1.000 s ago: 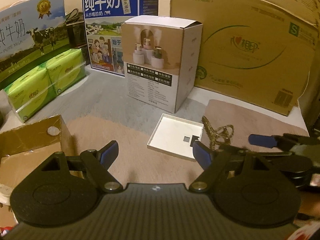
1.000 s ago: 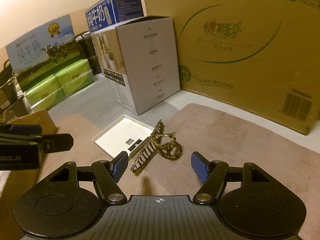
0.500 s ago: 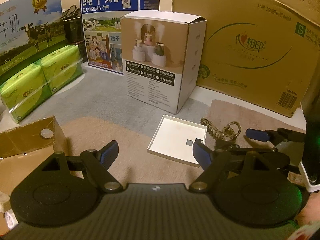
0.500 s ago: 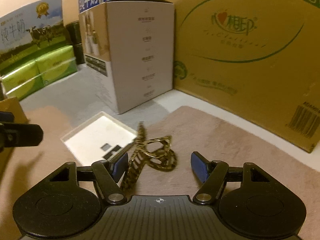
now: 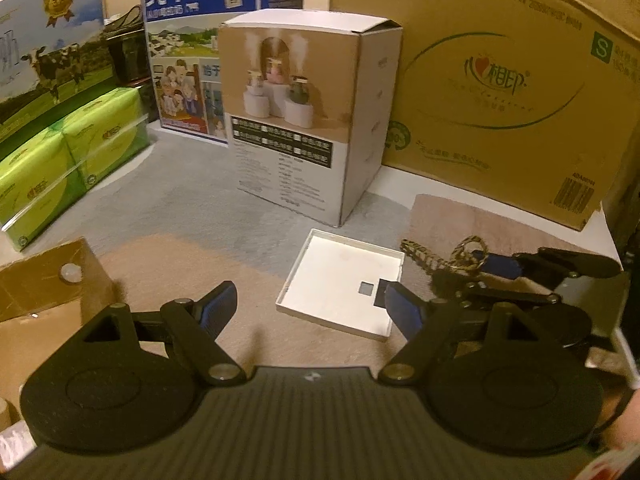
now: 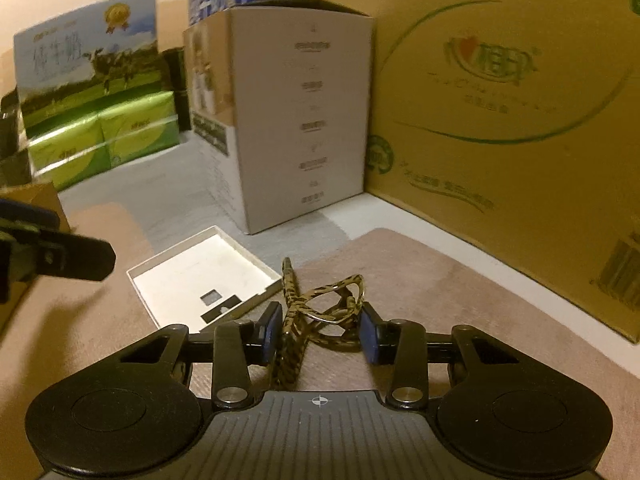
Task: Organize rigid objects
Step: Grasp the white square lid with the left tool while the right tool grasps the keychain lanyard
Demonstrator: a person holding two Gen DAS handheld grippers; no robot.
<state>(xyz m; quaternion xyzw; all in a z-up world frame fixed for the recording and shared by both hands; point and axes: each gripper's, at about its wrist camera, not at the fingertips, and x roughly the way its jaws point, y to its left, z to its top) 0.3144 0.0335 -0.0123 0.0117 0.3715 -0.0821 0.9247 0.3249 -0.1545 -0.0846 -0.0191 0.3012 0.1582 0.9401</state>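
Observation:
A leopard-print hair clip [image 6: 320,308] lies on the brown mat just right of a shallow white box lid [image 6: 192,276]. My right gripper [image 6: 320,334] sits low over the clip, its blue pads close on either side of it, jaws partly closed around it. In the left wrist view the clip [image 5: 444,258] and the right gripper [image 5: 500,266] show at the right, beside the lid [image 5: 340,276]. My left gripper [image 5: 308,308] is open and empty, hovering in front of the lid.
A white humidifier box [image 5: 308,120] stands behind the lid. A large brown carton [image 5: 500,80] fills the back right. Milk cartons [image 5: 200,40] and green tissue packs [image 5: 68,160] stand at the back left. A small open cardboard box [image 5: 44,280] sits at the left.
My right gripper has moved forward and down onto the hair clip and narrowed its jaws around it. My left gripper has edged slightly forward and stays open.

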